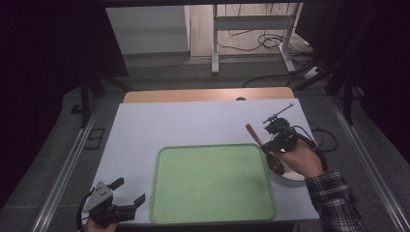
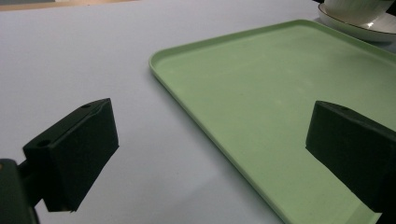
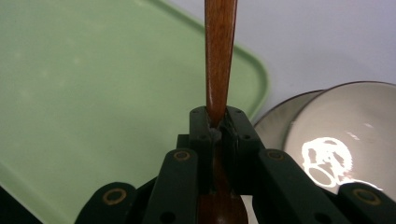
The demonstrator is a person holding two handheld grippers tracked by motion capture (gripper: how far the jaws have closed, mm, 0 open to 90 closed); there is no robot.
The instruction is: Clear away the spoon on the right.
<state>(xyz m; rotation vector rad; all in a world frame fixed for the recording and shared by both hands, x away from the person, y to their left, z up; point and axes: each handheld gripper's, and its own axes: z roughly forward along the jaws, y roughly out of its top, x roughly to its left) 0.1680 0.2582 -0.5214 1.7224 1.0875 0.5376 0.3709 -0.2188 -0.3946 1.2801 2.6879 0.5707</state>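
Right gripper (image 1: pixel 270 145) is clamping a wooden spoon (image 3: pixel 219 56); in the right gripper view I am seeing the jaws closed tight on the handle, which is running straight up the frame away from the camera. The high view is adding what that view lacks: the spoon's dark bowl end is hanging over a white bowl (image 1: pixel 290 173) just right of the green tray (image 1: pixel 212 212), with the handle pointing up-left. The right gripper view is showing the white bowl sitting beside the tray's rounded corner. Left gripper (image 1: pixel 126 191) is resting at the near left of the tabletop (image 1: pixel 159 125), jaws wide apart, gripping nothing. The left gripper view is looking across the tray's bare surface, with the bowl on a saucer (image 2: pixel 359 29) at the far corner.
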